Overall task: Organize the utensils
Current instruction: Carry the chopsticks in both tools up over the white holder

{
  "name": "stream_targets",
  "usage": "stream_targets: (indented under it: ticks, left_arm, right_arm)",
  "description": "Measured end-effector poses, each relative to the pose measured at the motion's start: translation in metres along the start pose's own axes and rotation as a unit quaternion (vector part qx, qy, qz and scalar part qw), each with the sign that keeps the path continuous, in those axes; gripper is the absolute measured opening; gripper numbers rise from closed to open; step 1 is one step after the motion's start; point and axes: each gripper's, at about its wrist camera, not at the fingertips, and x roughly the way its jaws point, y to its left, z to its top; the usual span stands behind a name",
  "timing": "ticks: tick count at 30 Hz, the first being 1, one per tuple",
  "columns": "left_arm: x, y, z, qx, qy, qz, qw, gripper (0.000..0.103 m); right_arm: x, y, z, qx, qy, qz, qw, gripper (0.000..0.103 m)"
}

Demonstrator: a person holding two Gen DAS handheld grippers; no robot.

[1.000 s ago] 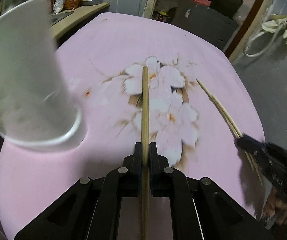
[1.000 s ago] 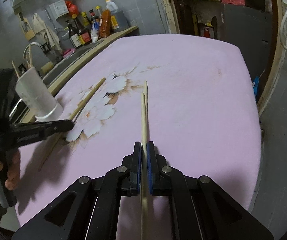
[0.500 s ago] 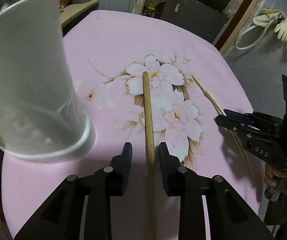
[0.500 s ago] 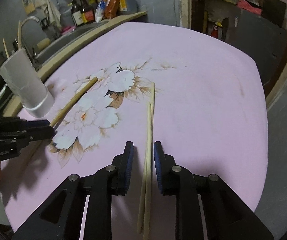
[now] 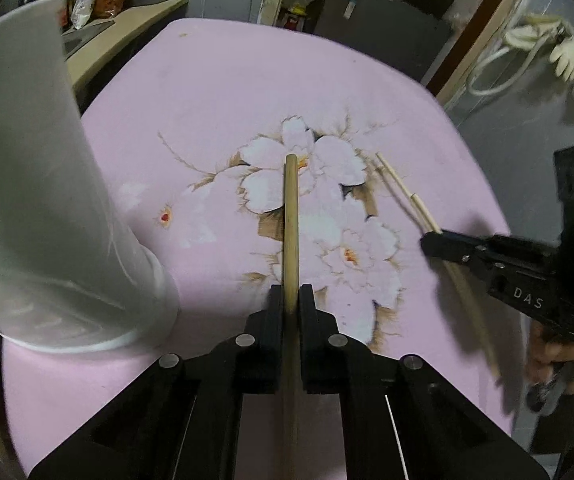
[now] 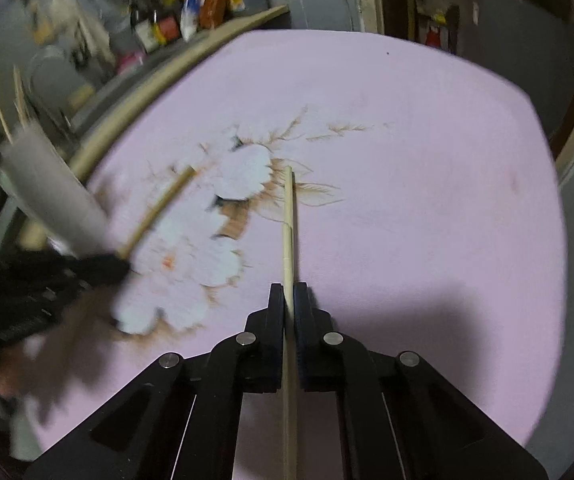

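Note:
My left gripper (image 5: 291, 294) is shut on a thick wooden stick (image 5: 291, 216) that points forward over the pink flowered tablecloth (image 5: 223, 92). A white plastic holder cup (image 5: 35, 200) stands close on its left. My right gripper (image 6: 290, 292) is shut on a pair of thin chopsticks (image 6: 288, 220), also seen in the left wrist view (image 5: 415, 202). The right gripper shows in the left wrist view (image 5: 433, 242) at the right. In the blurred right wrist view the cup (image 6: 51, 192), holding several sticks, and the thick stick (image 6: 159, 212) are at the left.
A counter with bottles and packets (image 6: 183, 12) lies beyond the table's far left edge. A dark cabinet (image 5: 383, 12) stands behind the table. A hose and gloves (image 5: 543, 48) hang on the right wall. The tablecloth's right edge (image 6: 559, 240) drops to the floor.
Both grippers were shut a second ago, opened half a second ago, and have closed again on their sticks. The right wrist view is now motion-blurred.

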Motion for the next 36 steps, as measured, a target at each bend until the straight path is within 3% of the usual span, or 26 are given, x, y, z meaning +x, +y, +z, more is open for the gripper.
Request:
stream_targets:
  ticks: [6, 10, 15, 20, 26, 32, 36]
  left_arm:
    - [-0.020, 0.002, -0.016, -0.008, -0.075, -0.032, 0.9967, 0.004]
    - [-0.042, -0.004, -0.027, 0.009, -0.154, -0.039, 0.9872, 0.004]
    - [-0.072, -0.010, -0.034, 0.016, -0.259, -0.037, 0.9650, 0.004]
    - [-0.110, -0.006, -0.037, 0.010, -0.357, -0.043, 0.9332, 0.005]
    - [-0.162, 0.022, -0.027, 0.024, -0.420, -0.040, 0.9066, 0.005]
    - [-0.213, 0.066, -0.004, 0.041, -0.450, -0.064, 0.8900, 0.005]
    - [-0.227, 0.109, 0.015, 0.029, -0.461, -0.071, 0.8840, 0.005]
  right_arm:
    - [-0.028, 0.005, -0.019, 0.024, -0.098, 0.043, 0.994, 0.003]
    - [-0.056, 0.032, -0.034, -0.004, -0.190, 0.043, 0.981, 0.003]
    - [-0.086, 0.073, -0.049, -0.047, -0.301, 0.019, 0.952, 0.003]
    - [-0.111, 0.112, -0.053, -0.078, -0.399, 0.003, 0.914, 0.003]
    - [-0.129, 0.150, -0.030, -0.098, -0.470, 0.025, 0.877, 0.003]
    - [-0.134, 0.190, -0.002, -0.088, -0.529, 0.066, 0.841, 0.003]
    - [-0.131, 0.214, 0.015, -0.085, -0.558, 0.082, 0.822, 0.003]
